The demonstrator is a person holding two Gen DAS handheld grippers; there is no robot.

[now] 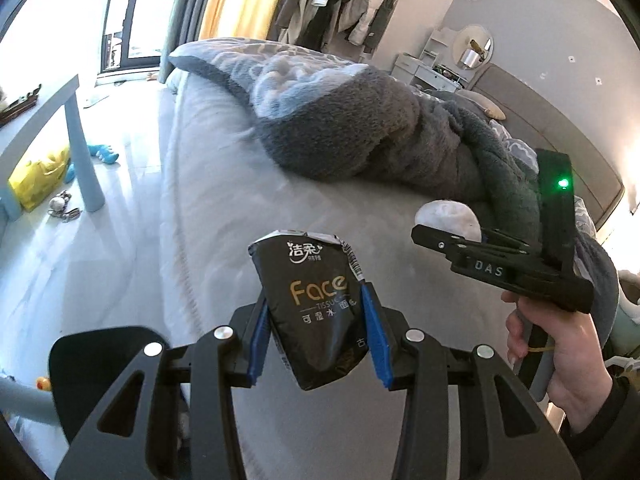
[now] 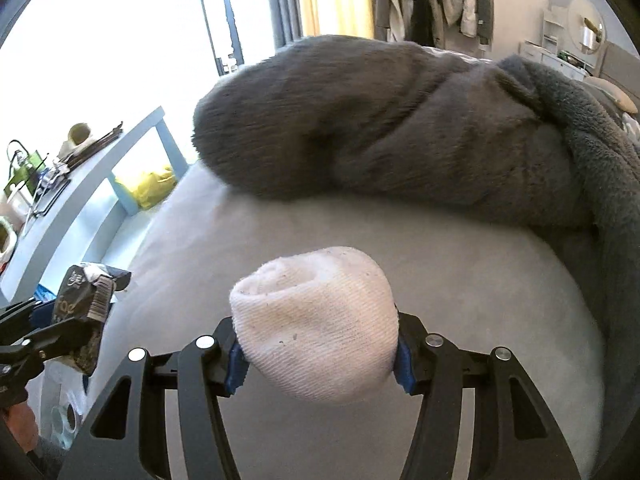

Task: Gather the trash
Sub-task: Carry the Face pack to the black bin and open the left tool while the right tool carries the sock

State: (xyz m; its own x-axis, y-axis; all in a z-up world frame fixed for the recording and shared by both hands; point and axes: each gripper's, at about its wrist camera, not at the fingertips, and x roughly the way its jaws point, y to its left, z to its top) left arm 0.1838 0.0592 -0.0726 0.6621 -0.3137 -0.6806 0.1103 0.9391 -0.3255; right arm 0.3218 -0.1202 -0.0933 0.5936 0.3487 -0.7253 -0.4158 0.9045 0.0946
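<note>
While we look along our left gripper (image 1: 316, 334), we see its two blue pads (image 1: 376, 334) pressed against the sides of a black tissue pack (image 1: 316, 312), which stands up between them with its torn top end pointing away from us. Beyond the pack lies the pale bed sheet (image 1: 224, 208), and further ahead a grey fluffy blanket (image 1: 360, 128) is heaped. Off to the right of this gripper we hold the right gripper (image 1: 444, 232), with a white sock (image 1: 450, 216) at its tip.

From the right wrist, our right gripper (image 2: 318, 360) is clamped on the white sock (image 2: 316, 320), which bulges up between the pads. Ahead of it spreads the sheet (image 2: 460, 280), then the blanket (image 2: 380, 120). Far to its left the left gripper (image 2: 60, 324) carries the tissue pack (image 2: 80, 300).
</note>
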